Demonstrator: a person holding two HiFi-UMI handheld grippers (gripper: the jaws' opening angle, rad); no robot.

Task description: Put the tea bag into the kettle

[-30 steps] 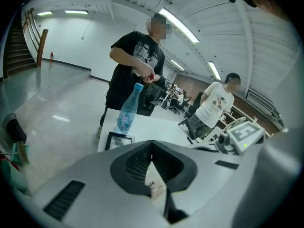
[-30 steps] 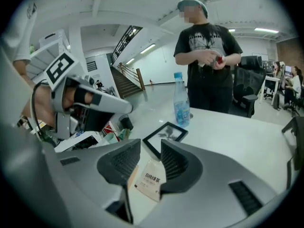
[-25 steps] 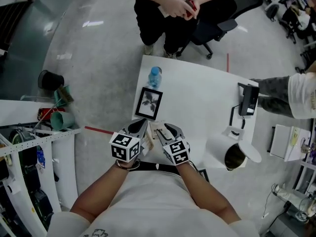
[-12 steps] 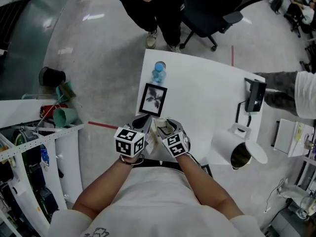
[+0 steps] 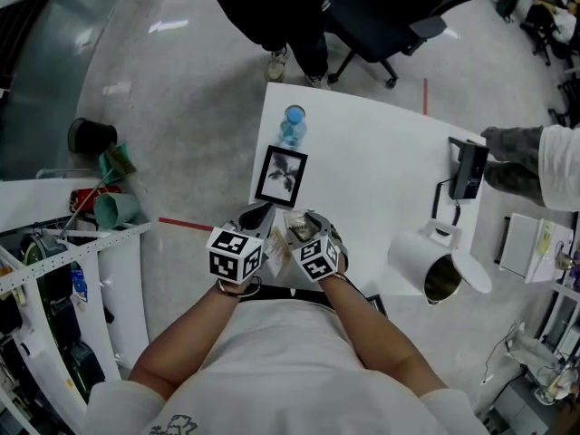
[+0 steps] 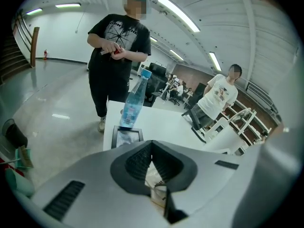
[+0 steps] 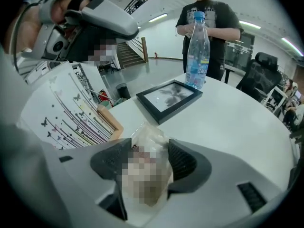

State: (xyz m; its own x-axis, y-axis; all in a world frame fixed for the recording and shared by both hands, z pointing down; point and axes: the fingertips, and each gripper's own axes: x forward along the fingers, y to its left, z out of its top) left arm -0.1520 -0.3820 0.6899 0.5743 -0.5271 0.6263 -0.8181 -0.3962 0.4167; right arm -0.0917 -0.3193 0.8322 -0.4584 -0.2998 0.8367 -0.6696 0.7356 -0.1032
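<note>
White table (image 5: 381,170) fills the head view. A water bottle (image 5: 293,123) and a picture frame (image 5: 282,176) stand at its far left, and the kettle (image 5: 437,268) is at the near right with its lid up and its dark mouth showing. At the near edge the left hand-held gripper (image 5: 257,217) and the right hand-held gripper (image 5: 311,223) are close together, the tea bag (image 5: 292,232) between them and well apart from the kettle.

In the left gripper view the tips are pinched together on a thin edge of the tea bag (image 6: 155,178), whose wrapper shows in the gap behind them. The bottle and frame lie beyond, and a person stands past the far end of the table.

In the right gripper view the jaws are opening and stand wide. The tea bag (image 7: 148,136) sits loose between them in its crinkled clear wrapper, and neither pad seems to press on it.

The sachet looks very light, limp and slick. It will likely flop and swing when carried, and film can slide out of a shallow pinch. A flat sealed edge or corner is the best hold, not the soft bulging middle, where squeezing could crush the bag inside
</note>
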